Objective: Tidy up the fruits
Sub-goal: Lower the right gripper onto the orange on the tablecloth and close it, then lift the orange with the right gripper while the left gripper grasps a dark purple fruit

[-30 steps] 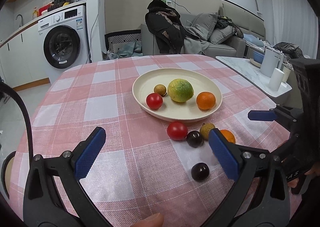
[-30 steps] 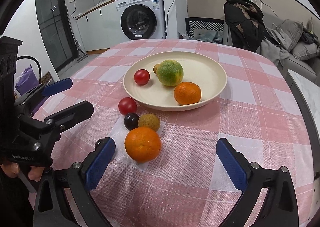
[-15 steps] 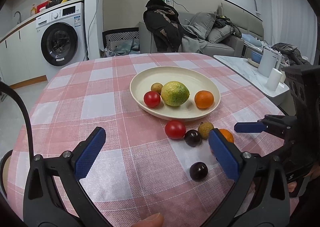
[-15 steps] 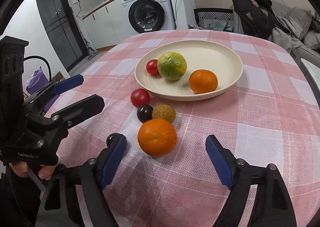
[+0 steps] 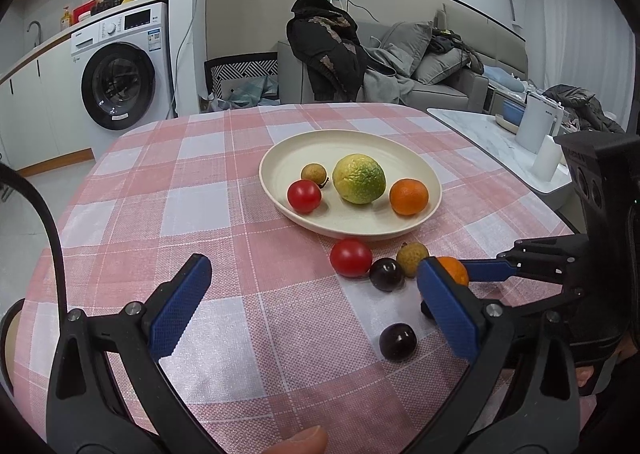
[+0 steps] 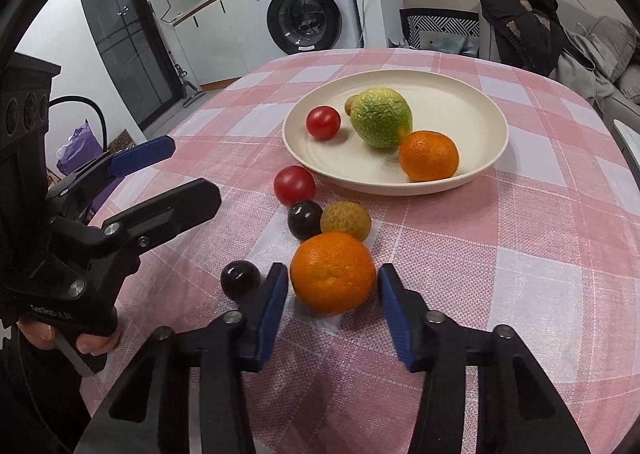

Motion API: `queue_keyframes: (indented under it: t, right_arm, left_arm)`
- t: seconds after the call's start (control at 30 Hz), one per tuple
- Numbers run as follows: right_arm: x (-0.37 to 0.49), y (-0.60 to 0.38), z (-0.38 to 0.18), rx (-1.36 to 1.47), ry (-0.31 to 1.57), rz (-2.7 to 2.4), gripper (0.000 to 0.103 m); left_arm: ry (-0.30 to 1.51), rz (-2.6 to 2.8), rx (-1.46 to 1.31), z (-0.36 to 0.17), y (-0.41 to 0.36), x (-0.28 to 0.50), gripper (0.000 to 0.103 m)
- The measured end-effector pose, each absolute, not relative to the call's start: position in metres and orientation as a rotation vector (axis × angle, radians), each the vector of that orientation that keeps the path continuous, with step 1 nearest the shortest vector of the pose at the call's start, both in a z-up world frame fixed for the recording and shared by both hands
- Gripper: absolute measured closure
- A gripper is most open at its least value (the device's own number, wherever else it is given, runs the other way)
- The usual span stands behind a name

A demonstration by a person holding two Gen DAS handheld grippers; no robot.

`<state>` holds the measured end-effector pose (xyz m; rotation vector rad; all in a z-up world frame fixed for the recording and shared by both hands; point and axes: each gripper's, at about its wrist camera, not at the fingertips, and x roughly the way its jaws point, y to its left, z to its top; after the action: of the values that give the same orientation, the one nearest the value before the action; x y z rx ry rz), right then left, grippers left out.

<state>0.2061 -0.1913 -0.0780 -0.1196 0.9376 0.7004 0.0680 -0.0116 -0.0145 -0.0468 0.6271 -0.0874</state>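
A cream plate (image 6: 472,110) holds a green-yellow citrus (image 6: 381,117), a tomato (image 6: 323,122), a mandarin (image 6: 429,155) and a small brown fruit. On the cloth lie a tomato (image 6: 294,185), a dark plum (image 6: 305,219), a brown lychee-like fruit (image 6: 346,220), a second plum (image 6: 240,279) and an orange (image 6: 333,272). My right gripper (image 6: 333,286) has its pads on both sides of the orange, touching or nearly so; the orange rests on the table. My left gripper (image 5: 312,306) is open and empty above the cloth, left of the loose fruit (image 5: 351,257).
The round table has a pink checked cloth (image 5: 200,182). A white side table (image 5: 492,142) with a kettle stands to the right. A washing machine (image 5: 120,74) and a sofa with clothes (image 5: 400,66) are behind.
My right gripper moved forward and closed in around the orange. My left gripper shifted slightly and stayed open.
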Motion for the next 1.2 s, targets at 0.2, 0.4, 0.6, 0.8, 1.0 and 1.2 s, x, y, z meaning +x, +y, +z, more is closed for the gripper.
queue_keyframes:
  t: [0.2, 0.4, 0.6, 0.8, 1.0, 1.2]
  right_arm:
    - [0.204, -0.190, -0.077, -0.136, 0.927, 0.701, 0.062]
    - [0.203, -0.198, -0.068, -0.118, 0.898, 0.702, 0.062]
    - [0.206, -0.208, -0.059, -0.093, 0.878, 0.684, 0.062]
    - [0.205, -0.207, -0.058, -0.097, 0.877, 0.688, 0.062]
    - [0.204, -0.207, -0.058, -0.099, 0.877, 0.691, 0.062]
    - [0.204, -0.208, -0.057, -0.095, 0.875, 0.687, 0.062]
  left_arm:
    - [0.627, -0.088, -0.045, -0.015, -0.011, 0.068, 0.001]
    - [0.681, -0.106, -0.002, -0.020, -0.018, 0.067, 0.001]
    - [0.759, -0.163, 0.038, -0.023, -0.030, 0.066, 0.001]
    - [0.815, -0.217, 0.037, -0.029, -0.037, 0.068, 0.007]
    - [0.870, -0.257, 0.050, -0.040, -0.042, 0.071, 0.023]
    - [0.899, -0.303, 0.060, -0.048, -0.049, 0.070, 0.039]
